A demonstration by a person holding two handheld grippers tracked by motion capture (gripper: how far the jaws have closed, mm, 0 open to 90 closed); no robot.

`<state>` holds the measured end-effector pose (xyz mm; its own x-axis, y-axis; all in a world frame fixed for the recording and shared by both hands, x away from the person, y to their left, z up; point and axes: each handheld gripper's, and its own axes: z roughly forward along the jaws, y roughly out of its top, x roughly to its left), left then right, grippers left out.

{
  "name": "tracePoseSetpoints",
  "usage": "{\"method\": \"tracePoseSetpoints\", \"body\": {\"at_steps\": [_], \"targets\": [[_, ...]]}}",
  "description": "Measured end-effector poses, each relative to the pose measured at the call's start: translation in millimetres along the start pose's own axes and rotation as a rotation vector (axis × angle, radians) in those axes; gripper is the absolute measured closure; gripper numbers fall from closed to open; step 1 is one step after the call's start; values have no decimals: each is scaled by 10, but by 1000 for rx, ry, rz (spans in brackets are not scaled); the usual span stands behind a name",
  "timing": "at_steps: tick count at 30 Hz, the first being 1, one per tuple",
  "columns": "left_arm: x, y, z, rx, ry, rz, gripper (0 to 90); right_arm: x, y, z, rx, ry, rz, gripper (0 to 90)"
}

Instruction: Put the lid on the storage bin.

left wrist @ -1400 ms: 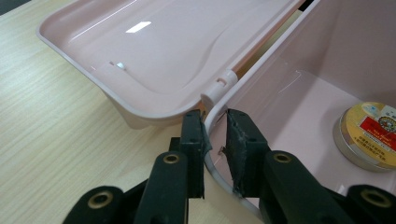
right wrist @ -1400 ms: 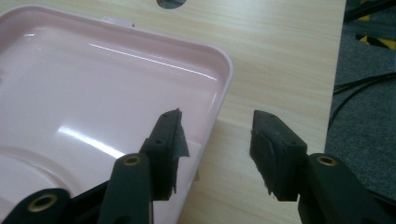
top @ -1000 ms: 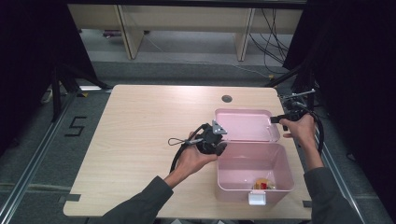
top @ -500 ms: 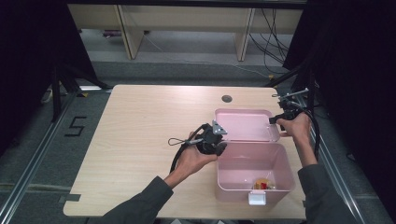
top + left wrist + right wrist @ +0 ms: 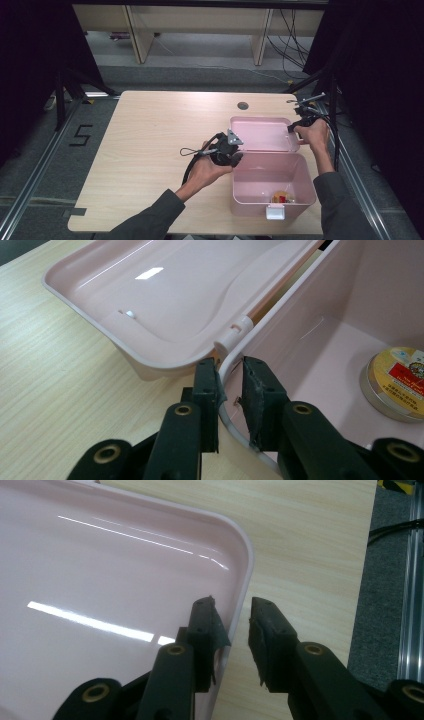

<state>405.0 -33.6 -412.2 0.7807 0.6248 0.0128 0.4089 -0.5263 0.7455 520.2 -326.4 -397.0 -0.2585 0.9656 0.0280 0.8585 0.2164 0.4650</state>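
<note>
Pink box [image 5: 272, 172] — lid [image 5: 262, 134] open

The tin [image 5: 397, 382] is running off the left gripper view's right edge. Its label print is reading too blurred. The lid [image 5: 100, 595] is spilling past the right gripper view's left edge.

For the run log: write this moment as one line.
left gripper: shut on pink box rim | right gripper: closing, astride lid edge, outer pad off it | lid open flat | round tin inside box
</note>
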Motion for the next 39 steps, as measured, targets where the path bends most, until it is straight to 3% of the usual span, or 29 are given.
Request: {"method": "tracePoseSetpoints", "body": {"at_steps": [1,2,5,6,8,10,12,17,22,23,26,27,28,31,32,33,34,39], "targets": [[2,0,1,-1,-1,0,765,-4,8,-4,3,-1,-5,736],[2,-1,2,-3,-2,-3,765,22,9,-7,13,4,31,741],[3,0,3,-2,-2,1,765,19,11,1,17,-1,16,755],[5,-1,4,-3,-5,3,765,7,24,8,7,-7,-15,767],[6,-1,3,-5,-5,2,765,35,32,5,16,-2,14,776],[4,-1,4,-4,-3,5,764,24,34,17,14,-16,-11,781],[5,-2,4,-6,-3,7,765,81,50,-3,51,-25,52,809],[-2,-1,3,-5,3,11,765,64,79,-29,36,-51,17,829],[2,-11,4,-13,-5,2,765,64,85,-100,19,-44,26,840],[1,-9,7,-15,-7,0,766,72,82,-111,21,-33,49,841],[-10,-6,6,-14,2,4,765,58,78,-138,7,-41,32,843],[-13,-5,7,-16,-3,5,765,86,75,-148,15,-34,68,844],[-14,-4,6,-13,-1,5,765,49,73,-147,-10,-47,17,846],[-15,-4,9,-16,-2,2,765,38,76,-181,-20,-45,16,848],[-16,-4,7,-14,-2,4,765,71,75,-199,-12,-37,52,848],[-17,-3,7,-14,-2,4,765,71,75,-199,-12,-37,52,848],[-16,-4,7,-15,-2,2,765,43,83,-210,-24,-34,24,849],[-18,-4,6,-15,-1,3,765,33,92,-230,-30,-31,5,849]]}}
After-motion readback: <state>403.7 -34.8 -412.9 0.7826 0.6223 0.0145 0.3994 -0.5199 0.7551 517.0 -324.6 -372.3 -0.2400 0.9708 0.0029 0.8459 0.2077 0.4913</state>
